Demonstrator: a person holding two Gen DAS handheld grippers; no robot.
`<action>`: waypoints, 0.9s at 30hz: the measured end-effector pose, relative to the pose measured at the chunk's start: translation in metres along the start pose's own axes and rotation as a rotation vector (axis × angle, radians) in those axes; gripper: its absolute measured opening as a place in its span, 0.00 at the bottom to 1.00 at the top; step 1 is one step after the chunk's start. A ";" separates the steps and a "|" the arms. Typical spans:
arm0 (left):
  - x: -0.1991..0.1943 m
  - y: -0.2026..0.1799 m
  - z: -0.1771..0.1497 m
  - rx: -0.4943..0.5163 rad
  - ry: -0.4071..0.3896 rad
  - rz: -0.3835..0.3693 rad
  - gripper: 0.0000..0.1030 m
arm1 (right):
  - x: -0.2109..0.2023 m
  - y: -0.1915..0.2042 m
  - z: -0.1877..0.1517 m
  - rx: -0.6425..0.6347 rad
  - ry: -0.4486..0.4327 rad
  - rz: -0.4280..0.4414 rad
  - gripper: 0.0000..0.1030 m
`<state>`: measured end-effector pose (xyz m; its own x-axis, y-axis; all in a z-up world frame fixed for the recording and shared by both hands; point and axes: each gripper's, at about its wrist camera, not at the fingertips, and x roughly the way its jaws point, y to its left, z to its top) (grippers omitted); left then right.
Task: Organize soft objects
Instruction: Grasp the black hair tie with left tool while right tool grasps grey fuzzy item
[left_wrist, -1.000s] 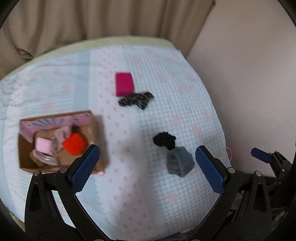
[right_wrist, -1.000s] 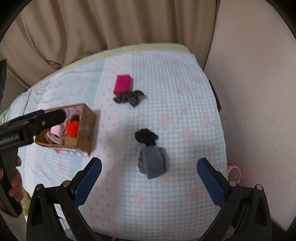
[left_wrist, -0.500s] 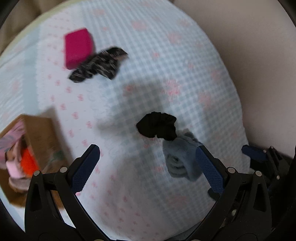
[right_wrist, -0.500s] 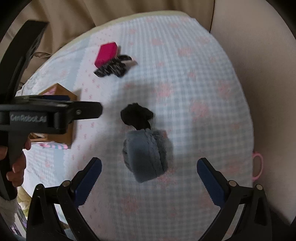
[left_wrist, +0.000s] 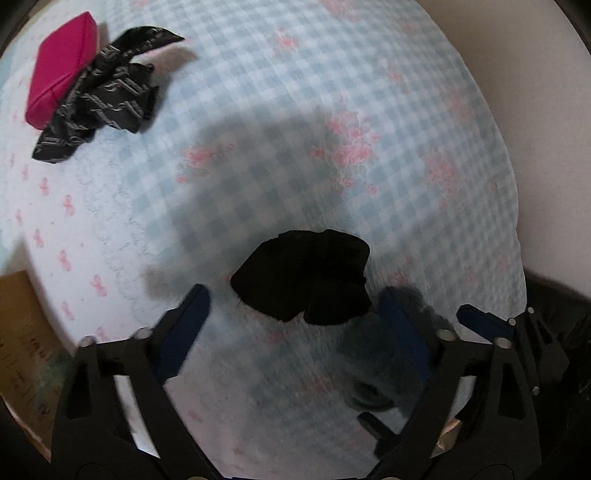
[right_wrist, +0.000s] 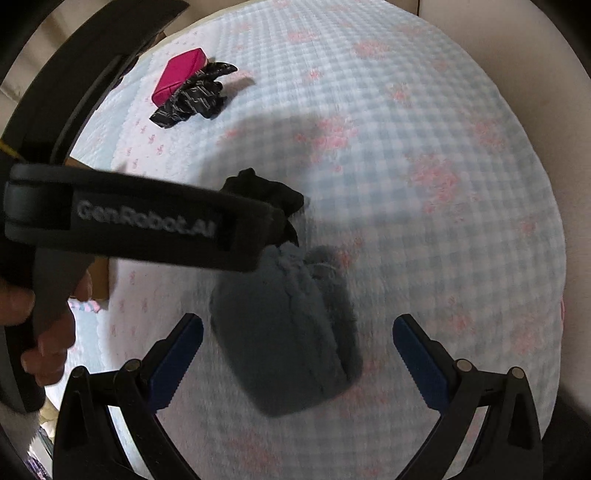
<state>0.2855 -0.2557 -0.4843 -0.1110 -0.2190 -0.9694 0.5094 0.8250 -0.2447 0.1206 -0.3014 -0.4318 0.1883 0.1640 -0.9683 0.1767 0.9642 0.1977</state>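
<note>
A black scrunchie (left_wrist: 306, 275) lies on the checked bedspread between the open jaws of my left gripper (left_wrist: 295, 325); it also shows in the right wrist view (right_wrist: 266, 190), partly behind the left gripper's body. A grey fuzzy sock bundle (right_wrist: 284, 336) lies just in front of my open right gripper (right_wrist: 297, 350), between its fingers; in the left wrist view it (left_wrist: 373, 354) sits behind the right finger. Farther back lie a magenta pouch (left_wrist: 61, 66) and a black patterned cloth (left_wrist: 107, 92), touching each other.
A cardboard box (left_wrist: 18, 325) stands at the left edge of the bed. A wall (left_wrist: 535, 92) runs along the bed's right side. The left hand (right_wrist: 48, 332) holds its gripper at the left of the right wrist view.
Both grippers have moved down and forward toward the bed. The left now straddles the black scrunchie, the right straddles the grey sock bundle. The box has slid almost out of view.
</note>
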 end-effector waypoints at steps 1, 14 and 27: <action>0.003 -0.001 0.001 0.002 0.003 0.002 0.71 | 0.003 0.000 0.001 0.001 0.003 0.003 0.97; 0.013 -0.003 -0.007 0.042 -0.001 0.002 0.21 | 0.016 0.018 0.003 -0.039 0.015 0.051 0.54; -0.039 0.018 -0.012 -0.008 -0.077 0.016 0.20 | -0.024 0.018 0.002 -0.041 -0.037 0.047 0.51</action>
<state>0.2889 -0.2264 -0.4509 -0.0365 -0.2454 -0.9687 0.5041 0.8325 -0.2299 0.1208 -0.2888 -0.4049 0.2315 0.2019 -0.9517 0.1276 0.9635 0.2354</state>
